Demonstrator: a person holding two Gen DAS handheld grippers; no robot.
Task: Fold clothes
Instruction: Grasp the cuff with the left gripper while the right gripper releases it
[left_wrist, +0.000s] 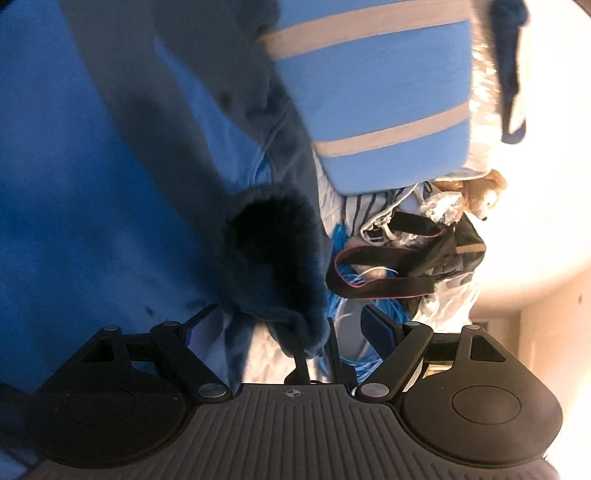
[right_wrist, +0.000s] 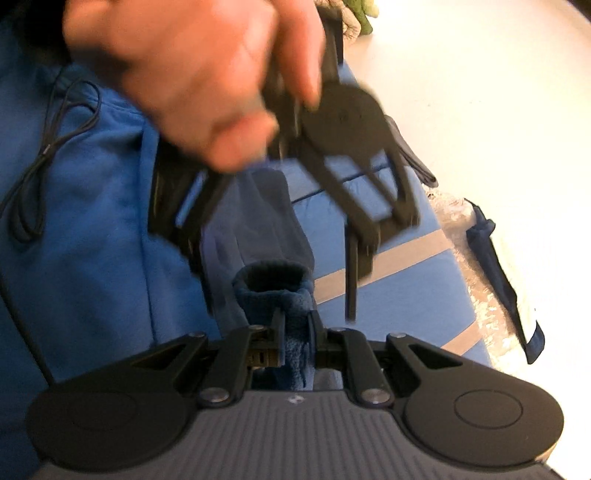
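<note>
The right tongs (right_wrist: 295, 332) are clamped on the fleecy navy cuff (right_wrist: 275, 291) over the blue garment (right_wrist: 92, 221); bring the left tongs (left_wrist: 295, 332) (spread wide, holding nothing) squarely onto the cuff edge before lifting

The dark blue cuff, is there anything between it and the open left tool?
Nothing visible. The cuff hangs right in front of the left tool, its fuzzy edge already between the spread jaws, with no other thing in between. The right tool is shut on the same cuff from the other side.
</note>
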